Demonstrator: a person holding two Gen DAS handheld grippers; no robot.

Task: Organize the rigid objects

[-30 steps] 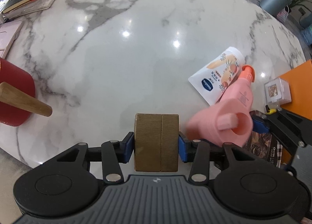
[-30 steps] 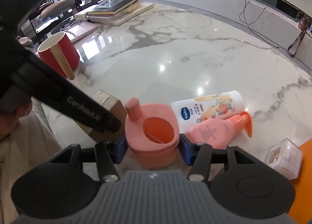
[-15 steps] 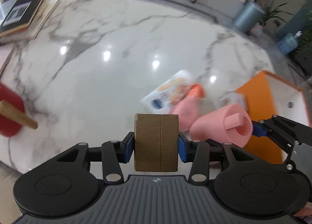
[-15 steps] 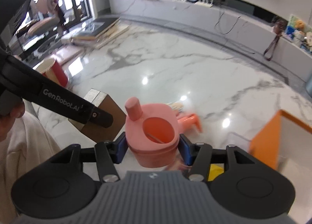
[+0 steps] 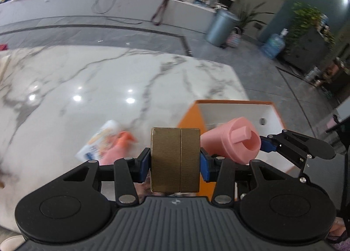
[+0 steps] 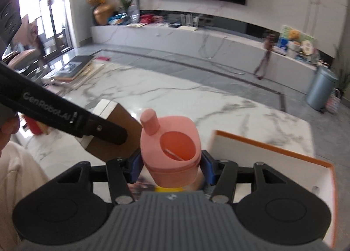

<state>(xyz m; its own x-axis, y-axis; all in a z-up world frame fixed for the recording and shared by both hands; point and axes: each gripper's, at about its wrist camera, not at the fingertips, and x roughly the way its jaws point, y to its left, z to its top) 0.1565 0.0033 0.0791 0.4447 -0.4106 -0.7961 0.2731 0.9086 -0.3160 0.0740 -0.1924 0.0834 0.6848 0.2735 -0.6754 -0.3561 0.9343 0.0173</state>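
- My left gripper (image 5: pixel 175 161) is clamped on a brown box (image 5: pixel 175 160); both blue pads press flat against its sides, and it hangs clear above the marble table (image 5: pixel 87 80).
- My right gripper (image 6: pixel 171 164) is clenched around a pink cup (image 6: pixel 171 152) with a stubby handle, its open mouth tilted toward my camera.
- Taking the orange-walled box (image 5: pixel 231 110) as landmark: it sits at the table's near right corner, white inside, and what I see of its interior is bare.
- In the left wrist view the brown box is just left of the orange-walled box's near corner, overlapping its orange wall in the picture.
- The pink cup is in front of that box's white interior, held off the surface, right beside the brown box.
- Left of the orange-walled box, lying on the marble, are a white lotion tube (image 5: pixel 98 141) and a pink bottle with an orange cap (image 5: pixel 119 145), touching each other, both blurred.
- Far from the orange-walled box, across the table, a stack of books (image 6: pixel 74 71) lies at the edge.
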